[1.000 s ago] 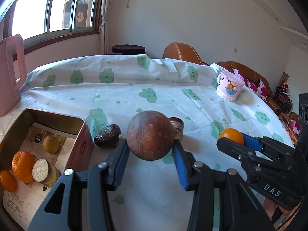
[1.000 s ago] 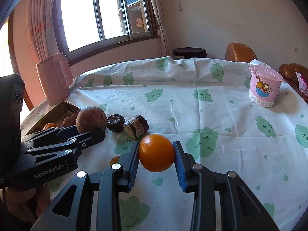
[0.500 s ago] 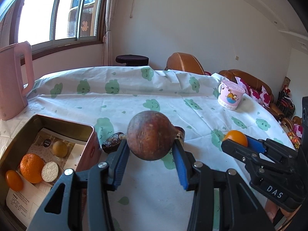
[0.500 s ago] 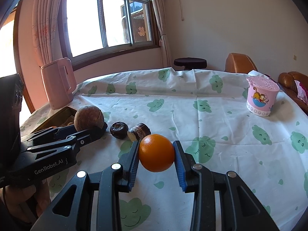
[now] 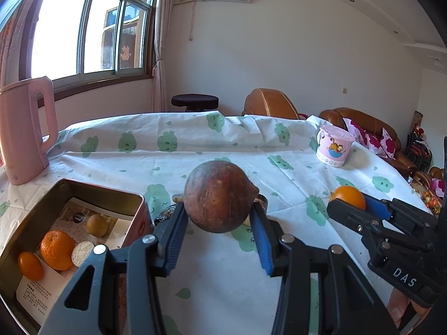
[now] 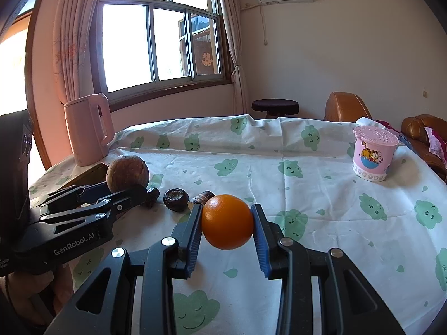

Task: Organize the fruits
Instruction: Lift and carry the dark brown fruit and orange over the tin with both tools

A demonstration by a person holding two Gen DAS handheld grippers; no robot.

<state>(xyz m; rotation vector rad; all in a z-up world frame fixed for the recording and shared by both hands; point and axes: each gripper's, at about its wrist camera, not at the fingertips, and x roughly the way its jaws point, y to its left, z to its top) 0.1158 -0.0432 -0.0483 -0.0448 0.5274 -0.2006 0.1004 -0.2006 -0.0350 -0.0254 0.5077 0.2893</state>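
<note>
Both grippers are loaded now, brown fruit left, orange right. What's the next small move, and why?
Probably swing the left gripper over the open tin and lower the brown fruit in. The tin sits just to its left and already holds oranges. The right gripper, with its orange, can follow.

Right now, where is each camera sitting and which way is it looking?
Left wrist view: rides the left gripper, looking along its fingers over the brown fruit toward the tin box; the right gripper shows at right.
Right wrist view: rides the right gripper, looking past the orange across the tablecloth; the left gripper and a hand show at left.
Shared: both fruits, pink kettle, cartoon cup.
</note>
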